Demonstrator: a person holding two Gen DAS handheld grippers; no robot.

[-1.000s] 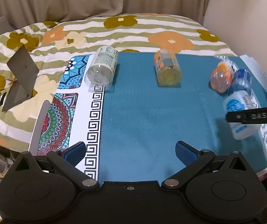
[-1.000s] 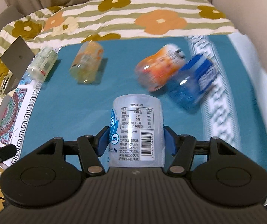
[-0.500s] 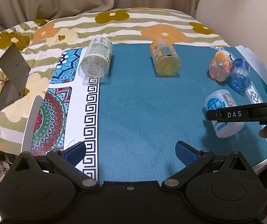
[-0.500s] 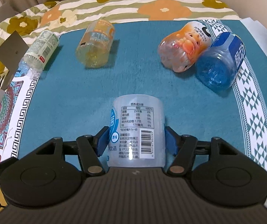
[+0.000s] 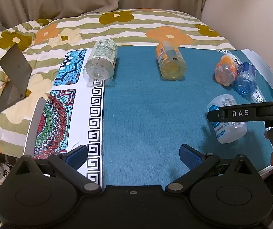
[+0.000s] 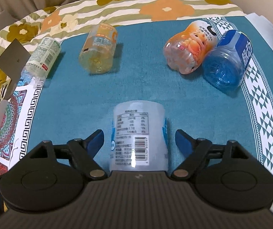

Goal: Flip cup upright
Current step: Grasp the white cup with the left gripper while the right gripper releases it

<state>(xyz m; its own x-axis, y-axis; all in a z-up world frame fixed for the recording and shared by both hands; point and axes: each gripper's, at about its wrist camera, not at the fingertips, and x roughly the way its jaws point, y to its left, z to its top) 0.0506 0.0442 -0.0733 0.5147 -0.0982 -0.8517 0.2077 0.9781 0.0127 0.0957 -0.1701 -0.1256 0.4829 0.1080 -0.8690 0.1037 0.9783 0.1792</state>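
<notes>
A white cup with a printed label and barcode (image 6: 138, 133) stands on the teal mat between the fingers of my right gripper (image 6: 139, 140). The jaws are now open, with a gap on each side of the cup. In the left wrist view the same white cup (image 5: 227, 122) stands at the right, partly behind the right gripper's black finger (image 5: 239, 113). My left gripper (image 5: 134, 155) is open and empty, low over the near edge of the mat.
Other cups lie on their sides: a clear green-labelled one (image 6: 40, 63), a yellow one (image 6: 100, 51), an orange one (image 6: 189, 47) touching a blue one (image 6: 230, 61). A flowered blanket (image 5: 117, 22) lies behind. A grey stand (image 5: 14, 78) is at the left.
My right gripper has opened and let go of the white cup, which now stands on the mat. The left gripper's view has shifted slightly; its jaws stay open.
</notes>
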